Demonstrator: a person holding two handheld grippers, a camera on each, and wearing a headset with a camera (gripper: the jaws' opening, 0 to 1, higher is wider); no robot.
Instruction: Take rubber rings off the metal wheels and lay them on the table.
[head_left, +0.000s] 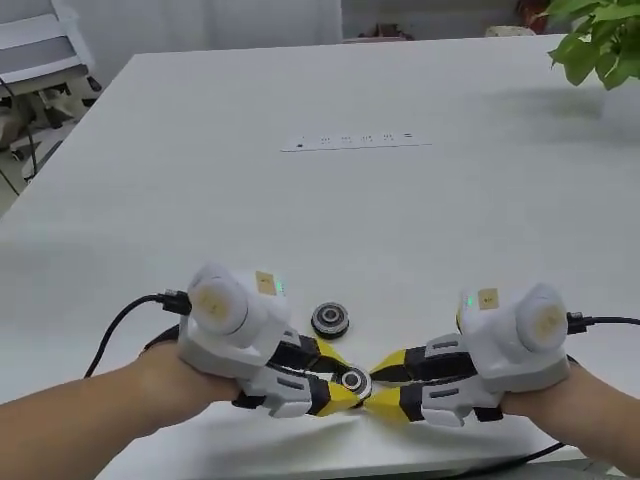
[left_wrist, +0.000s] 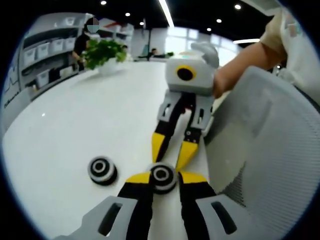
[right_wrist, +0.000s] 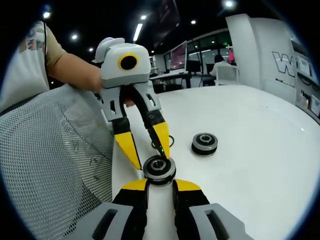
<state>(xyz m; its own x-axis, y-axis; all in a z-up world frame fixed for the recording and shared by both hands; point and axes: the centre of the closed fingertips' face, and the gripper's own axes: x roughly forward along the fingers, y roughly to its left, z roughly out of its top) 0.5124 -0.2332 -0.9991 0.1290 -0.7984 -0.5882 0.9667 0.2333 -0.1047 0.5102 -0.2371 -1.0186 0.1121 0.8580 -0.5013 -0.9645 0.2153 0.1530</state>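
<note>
Left claw (head_left: 340, 388) and right claw (head_left: 378, 386) pinch 1 wheel (right_wrist: 159, 169); panel (right_wrist: 283, 63) reads "W".

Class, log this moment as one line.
left claw: shut on wheel | right claw: at same wheel, grip unclear | second wheel: on table

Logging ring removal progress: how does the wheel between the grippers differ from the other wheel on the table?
The near wheel is pinched between the jaws of the left gripper and right gripper; the far wheel lies free, touched by nothing. The near wheel sits by the front edge of the table; the far wheel lies farther in. Both lie face up, dark ring still on.
</note>
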